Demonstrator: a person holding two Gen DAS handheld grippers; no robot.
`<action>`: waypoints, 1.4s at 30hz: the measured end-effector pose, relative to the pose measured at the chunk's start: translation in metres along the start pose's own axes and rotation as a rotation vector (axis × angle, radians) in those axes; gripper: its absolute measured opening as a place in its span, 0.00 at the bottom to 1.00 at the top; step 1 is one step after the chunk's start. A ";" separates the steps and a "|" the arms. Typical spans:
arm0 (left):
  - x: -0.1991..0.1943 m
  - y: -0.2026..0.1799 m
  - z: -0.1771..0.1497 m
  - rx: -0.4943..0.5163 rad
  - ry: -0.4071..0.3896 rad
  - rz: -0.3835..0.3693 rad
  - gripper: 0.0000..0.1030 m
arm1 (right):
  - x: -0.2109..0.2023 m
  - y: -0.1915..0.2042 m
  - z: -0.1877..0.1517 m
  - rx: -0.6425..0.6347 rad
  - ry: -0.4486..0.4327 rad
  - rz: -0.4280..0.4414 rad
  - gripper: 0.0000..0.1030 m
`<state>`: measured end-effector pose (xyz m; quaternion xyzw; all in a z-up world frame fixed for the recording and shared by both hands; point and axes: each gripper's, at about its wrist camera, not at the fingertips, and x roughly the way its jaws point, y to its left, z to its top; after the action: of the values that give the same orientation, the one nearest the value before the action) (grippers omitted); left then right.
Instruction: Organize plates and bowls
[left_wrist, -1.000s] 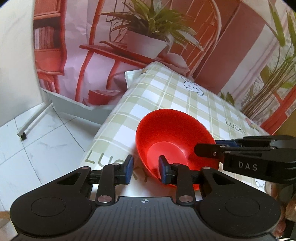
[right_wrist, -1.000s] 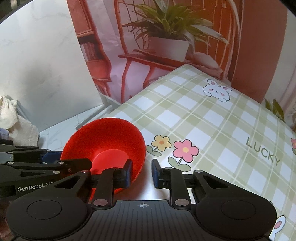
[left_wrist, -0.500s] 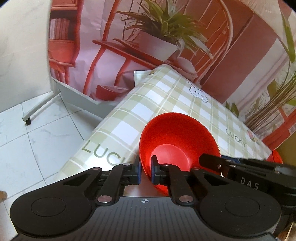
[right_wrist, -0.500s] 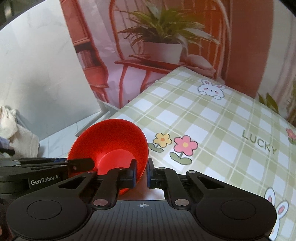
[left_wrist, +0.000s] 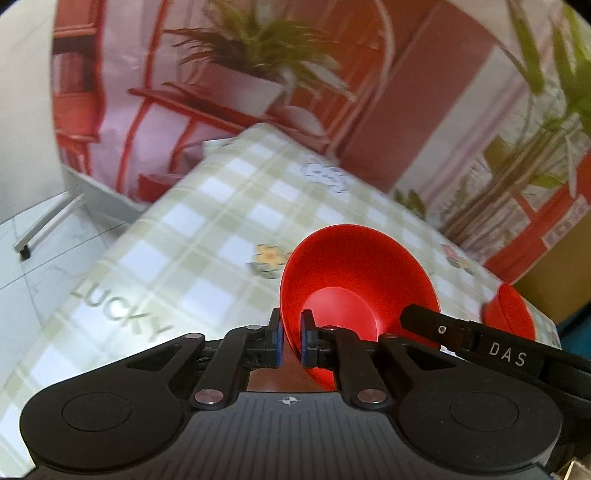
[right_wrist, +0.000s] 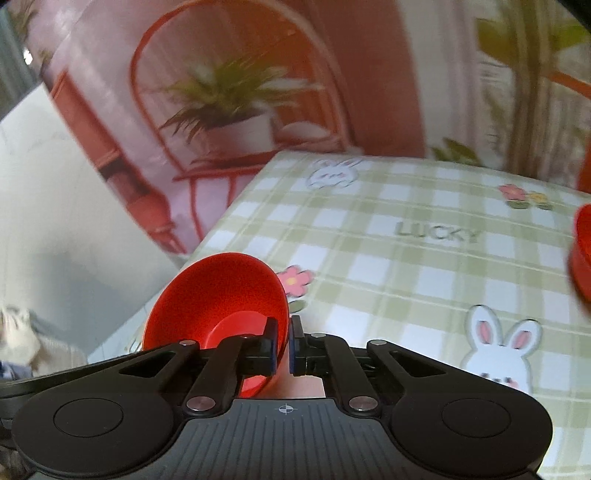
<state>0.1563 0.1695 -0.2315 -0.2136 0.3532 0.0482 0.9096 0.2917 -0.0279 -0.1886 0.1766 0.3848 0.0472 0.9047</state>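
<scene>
A red bowl (left_wrist: 354, 280) is held between both grippers above the green checked tablecloth (left_wrist: 207, 236). My left gripper (left_wrist: 289, 341) is shut on the bowl's left rim. My right gripper (right_wrist: 282, 345) is shut on its right rim; the bowl (right_wrist: 218, 295) shows at the left in the right wrist view. The right gripper's finger, marked DAS (left_wrist: 480, 341), shows at the bowl's far side in the left wrist view. Another red dish (left_wrist: 511, 314) sits on the table to the right, also at the right edge of the right wrist view (right_wrist: 581, 251).
The tablecloth (right_wrist: 406, 258) has rabbits, flowers and the word LUCKY. A printed backdrop (left_wrist: 258, 74) with a potted plant and red furniture stands behind the table. White tiled floor (left_wrist: 48, 251) lies to the left of the table edge.
Both grippers have shut on opposite rims of the red bowl. The bowl and both grippers have moved rightward over the table, and a second red dish has come into view.
</scene>
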 end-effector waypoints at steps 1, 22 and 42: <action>0.000 -0.008 0.000 0.009 0.000 -0.007 0.09 | -0.005 -0.006 0.000 0.014 -0.012 -0.005 0.05; 0.042 -0.181 0.011 0.262 0.038 -0.184 0.09 | -0.100 -0.167 -0.007 0.304 -0.288 -0.118 0.05; 0.120 -0.269 0.006 0.387 0.161 -0.245 0.09 | -0.107 -0.278 0.013 0.428 -0.320 -0.226 0.05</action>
<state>0.3133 -0.0787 -0.2120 -0.0797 0.3988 -0.1482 0.9015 0.2116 -0.3149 -0.2066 0.3248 0.2557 -0.1649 0.8955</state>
